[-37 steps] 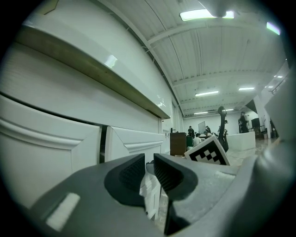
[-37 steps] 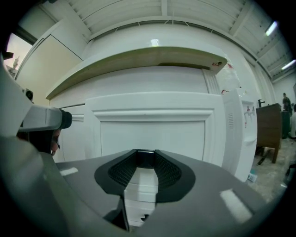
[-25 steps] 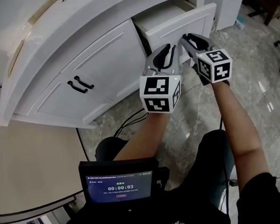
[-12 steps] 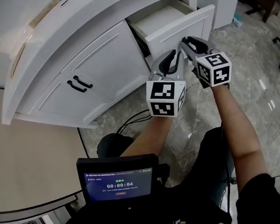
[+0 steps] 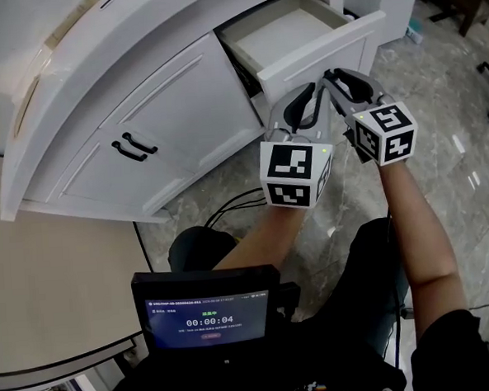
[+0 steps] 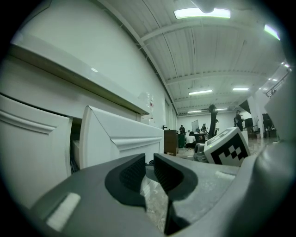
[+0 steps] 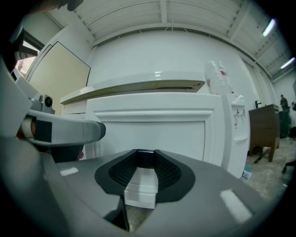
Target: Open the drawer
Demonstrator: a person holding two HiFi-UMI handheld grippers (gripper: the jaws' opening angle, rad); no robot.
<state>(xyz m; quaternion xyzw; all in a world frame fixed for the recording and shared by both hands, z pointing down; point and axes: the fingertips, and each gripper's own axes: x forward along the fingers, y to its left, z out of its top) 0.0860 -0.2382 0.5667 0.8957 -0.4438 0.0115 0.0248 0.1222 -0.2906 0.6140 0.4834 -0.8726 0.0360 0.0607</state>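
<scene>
The white drawer [image 5: 318, 55] of the curved cabinet stands pulled out, its bare inside [image 5: 288, 24] showing. My right gripper [image 5: 330, 77] is at the middle of the drawer front [image 7: 152, 122], shut on the dark drawer handle [image 7: 145, 157], which sits between the pads at the fingertips. My left gripper [image 5: 315, 90] hovers just left of it, below the drawer front [image 6: 121, 139]. The left gripper [image 6: 149, 165] holds nothing, and only a thin slit shows between its pads.
White cabinet doors with black handles [image 5: 140, 146] lie left of the drawer. A beige tabletop [image 5: 51, 268] is at the left, a timer screen [image 5: 206, 313] below, and cables [image 5: 229, 206] run over the marble floor. A water dispenser [image 7: 223, 85] stands right of the cabinet.
The drawer has slid further out of the cabinet, showing more of its inside. Both grippers have drawn back from the cabinet with it, the right one still on the handle.
</scene>
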